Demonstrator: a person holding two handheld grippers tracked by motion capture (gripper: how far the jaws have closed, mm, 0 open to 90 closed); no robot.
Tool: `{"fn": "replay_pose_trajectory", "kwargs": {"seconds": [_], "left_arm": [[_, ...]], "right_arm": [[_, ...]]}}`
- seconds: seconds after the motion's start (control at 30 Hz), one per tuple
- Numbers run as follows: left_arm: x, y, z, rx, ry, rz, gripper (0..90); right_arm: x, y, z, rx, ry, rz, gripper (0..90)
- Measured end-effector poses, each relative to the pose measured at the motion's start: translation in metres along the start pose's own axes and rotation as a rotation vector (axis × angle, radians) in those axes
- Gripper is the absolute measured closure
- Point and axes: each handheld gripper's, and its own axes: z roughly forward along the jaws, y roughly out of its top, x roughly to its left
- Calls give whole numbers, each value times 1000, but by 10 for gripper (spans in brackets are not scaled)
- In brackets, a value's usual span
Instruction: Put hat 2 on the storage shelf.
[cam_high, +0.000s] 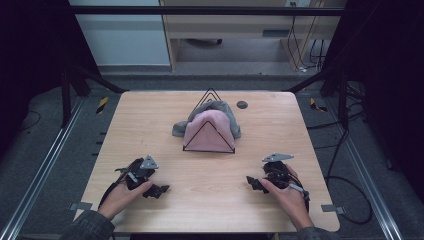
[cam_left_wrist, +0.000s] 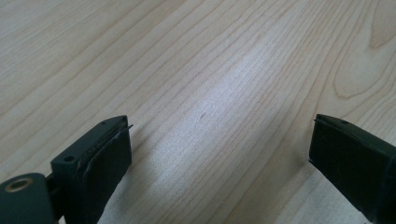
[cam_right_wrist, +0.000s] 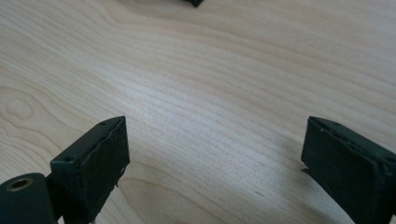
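Note:
A black wire rack (cam_high: 209, 129) shaped like a triangle stands at the table's middle. A pink cloth (cam_high: 207, 132) and a grey cloth (cam_high: 227, 114) hang over it. My left gripper (cam_high: 159, 190) rests low over the front left of the table, a hand behind it. Its jaws stand wide apart over bare wood (cam_left_wrist: 219, 126). My right gripper (cam_high: 255, 183) sits at the front right, pointing left. Its jaws are also wide apart, with nothing between them (cam_right_wrist: 215, 140). Both grippers are well short of the rack.
The light wooden table (cam_high: 150, 115) has a small dark round hole (cam_high: 242, 104) near its far edge. Black frame posts stand at the far corners, and cables lie on the floor to the right. A dark tip of the other gripper (cam_right_wrist: 194, 2) shows at the top edge of the right gripper view.

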Motion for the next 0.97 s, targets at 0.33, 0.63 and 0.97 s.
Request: {"fn": "replay_pose_trajectory", "kwargs": {"seconds": [0.33,0.63,0.97], "left_arm": [[-6,-3,6,-19,20,-10,0],[-6,-13,6,-94,21,-7,0],[-2,-16,7,-136,13,6,0]], "right_arm": [[5,-5,7,4,-12,-22,45],[11,-9,15,-34,-51,-98,5],[14,-9,19,-60,-58,-90,3]]}}
